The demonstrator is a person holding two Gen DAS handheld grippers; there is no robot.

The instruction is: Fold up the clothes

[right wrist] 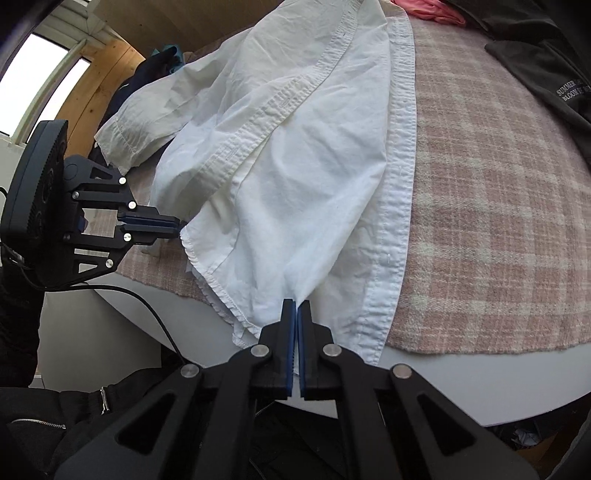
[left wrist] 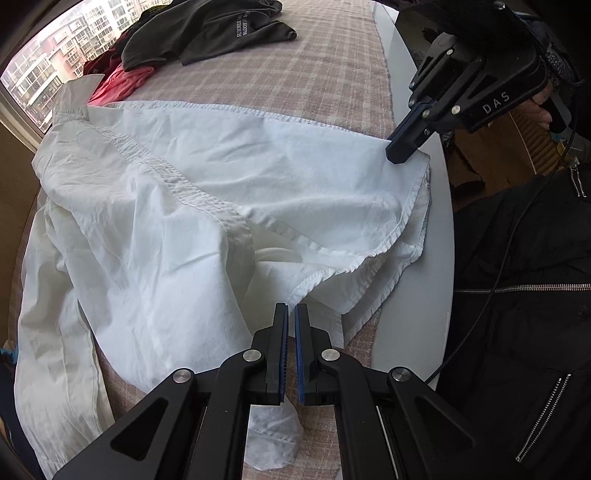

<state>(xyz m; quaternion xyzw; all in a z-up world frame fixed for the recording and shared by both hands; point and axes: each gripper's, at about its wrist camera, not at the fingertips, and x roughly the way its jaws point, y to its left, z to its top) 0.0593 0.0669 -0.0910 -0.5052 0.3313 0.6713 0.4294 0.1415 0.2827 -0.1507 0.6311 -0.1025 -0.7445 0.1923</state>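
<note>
Though creased, white cotton shirt [left wrist: 177,206], hemmed.

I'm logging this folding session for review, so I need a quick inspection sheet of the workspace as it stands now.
Surface: white table partly covered by a pink plaid cloth.
Job's things: white shirt spread open on the cloth, wrinkled, hem at the near table edge, one sleeve hanging over the side.
Clutter: dark printed garment and a pink garment piled at the far end.
Grippers: left gripper jaws nearly closed at the shirt's hem, grip unclear; right gripper shut on the hem.
Cables: black cable running across the person's black jacket.
Surroundings: window showing apartment blocks; wooden panel.
</note>
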